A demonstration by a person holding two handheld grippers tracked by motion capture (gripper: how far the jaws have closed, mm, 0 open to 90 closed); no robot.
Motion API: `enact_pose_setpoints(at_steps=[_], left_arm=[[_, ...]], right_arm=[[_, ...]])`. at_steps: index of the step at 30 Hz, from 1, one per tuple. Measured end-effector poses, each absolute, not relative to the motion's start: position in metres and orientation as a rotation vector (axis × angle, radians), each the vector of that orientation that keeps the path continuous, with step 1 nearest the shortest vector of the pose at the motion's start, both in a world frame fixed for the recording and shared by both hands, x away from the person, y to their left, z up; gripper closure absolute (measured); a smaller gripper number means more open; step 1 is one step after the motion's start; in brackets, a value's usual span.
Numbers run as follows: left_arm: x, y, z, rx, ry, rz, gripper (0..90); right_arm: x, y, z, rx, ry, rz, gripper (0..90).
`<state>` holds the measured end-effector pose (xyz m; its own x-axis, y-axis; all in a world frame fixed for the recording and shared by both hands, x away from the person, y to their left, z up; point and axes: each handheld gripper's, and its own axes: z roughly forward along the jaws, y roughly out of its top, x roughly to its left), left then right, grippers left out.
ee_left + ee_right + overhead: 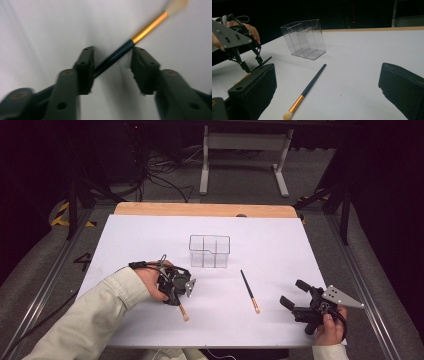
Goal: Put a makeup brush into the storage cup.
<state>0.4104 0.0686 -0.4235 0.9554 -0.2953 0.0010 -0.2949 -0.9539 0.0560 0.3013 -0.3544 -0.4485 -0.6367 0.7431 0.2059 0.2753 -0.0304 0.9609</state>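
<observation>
Black-handled makeup brush with a gold ferrule [125, 48] lies flat on the white table sheet [280, 250] between the left gripper's [176, 287] parted, unclosed jaws — crossing them aslant, it may pivot or skid out as they shut.

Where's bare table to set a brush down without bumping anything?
Widest bare patches: the white table left of the clear organizer, and the stretch to its right, above the right gripper. Crowded: the near middle, where the left gripper straddles one makeup brush and a second brush lies loose.
</observation>
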Motion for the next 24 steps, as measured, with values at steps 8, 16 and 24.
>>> enact_pose_setpoints(at_steps=[8,16,24], left_arm=[[0.411,0.064,-0.423,3.101,-0.430,0.002,83.1],[0.412,0.059,-0.422,3.143,-0.369,-0.017,83.4],[0.414,0.061,-0.410,3.103,-0.313,-0.075,83.5]], right_arm=[[0.302,-0.353,-0.448,1.057,1.892,1.717,2.5],[0.302,-0.353,-0.448,1.061,1.895,1.714,2.5],[0.303,-0.352,-0.449,1.062,1.910,1.714,2.5]])
